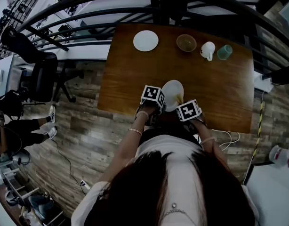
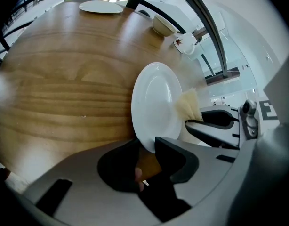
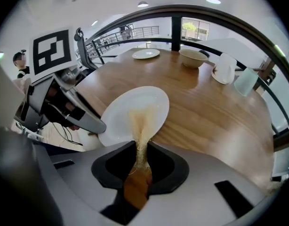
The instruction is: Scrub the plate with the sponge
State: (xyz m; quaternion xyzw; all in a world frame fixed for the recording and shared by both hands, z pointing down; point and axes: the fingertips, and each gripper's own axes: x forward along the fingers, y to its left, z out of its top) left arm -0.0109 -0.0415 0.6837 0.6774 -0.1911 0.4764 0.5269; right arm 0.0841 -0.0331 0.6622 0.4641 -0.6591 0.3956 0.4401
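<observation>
A white plate (image 1: 173, 93) is held tilted over the near edge of the wooden table (image 1: 135, 79). My left gripper (image 2: 147, 146) is shut on the plate's (image 2: 156, 102) lower rim. My right gripper (image 3: 140, 147) is shut on a thin yellow sponge (image 3: 142, 124), whose free end lies flat against the face of the plate (image 3: 121, 117). In the left gripper view the sponge (image 2: 189, 105) shows at the plate's right side, with the right gripper (image 2: 215, 126) behind it. In the head view both grippers, left (image 1: 154, 98) and right (image 1: 188, 111), flank the plate.
At the table's far edge sit a second white plate (image 1: 145, 40), a tan bowl (image 1: 186, 43), a white mug (image 1: 208, 50) and a teal cup (image 1: 224, 52). A dark railing (image 1: 182, 4) runs beyond the table. An office chair (image 1: 38, 74) stands at the left.
</observation>
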